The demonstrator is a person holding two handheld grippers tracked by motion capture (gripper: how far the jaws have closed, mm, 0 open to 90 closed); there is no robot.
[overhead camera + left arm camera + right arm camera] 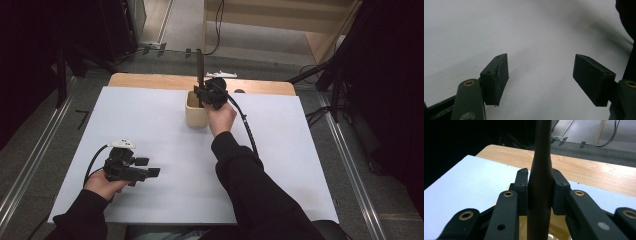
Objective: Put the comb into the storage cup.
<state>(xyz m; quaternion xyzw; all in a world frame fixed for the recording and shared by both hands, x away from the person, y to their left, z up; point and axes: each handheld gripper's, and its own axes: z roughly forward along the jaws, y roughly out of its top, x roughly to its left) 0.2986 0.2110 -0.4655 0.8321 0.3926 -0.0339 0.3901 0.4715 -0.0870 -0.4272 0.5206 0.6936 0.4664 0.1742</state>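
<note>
**My right jaws hold a dark handle over the holder**

At the left, my left gripper [131, 169] rests low over the white board [165, 145], near its front edge. Its jaws stand wide apart and nothing is between them; under them I see only blurred white surface.

In the middle stands the beige holder [195, 114], near the back of the board. Just beside it, my right gripper [212, 94] is pressed closed on a dark upright handle [540, 182], which stands in the holder. The lower end of the handle is hidden inside, and its top is cut off in the right gripper view, so I cannot tell which tool it is.

Behind the board shows a strip of wooden table [586, 170].
</note>
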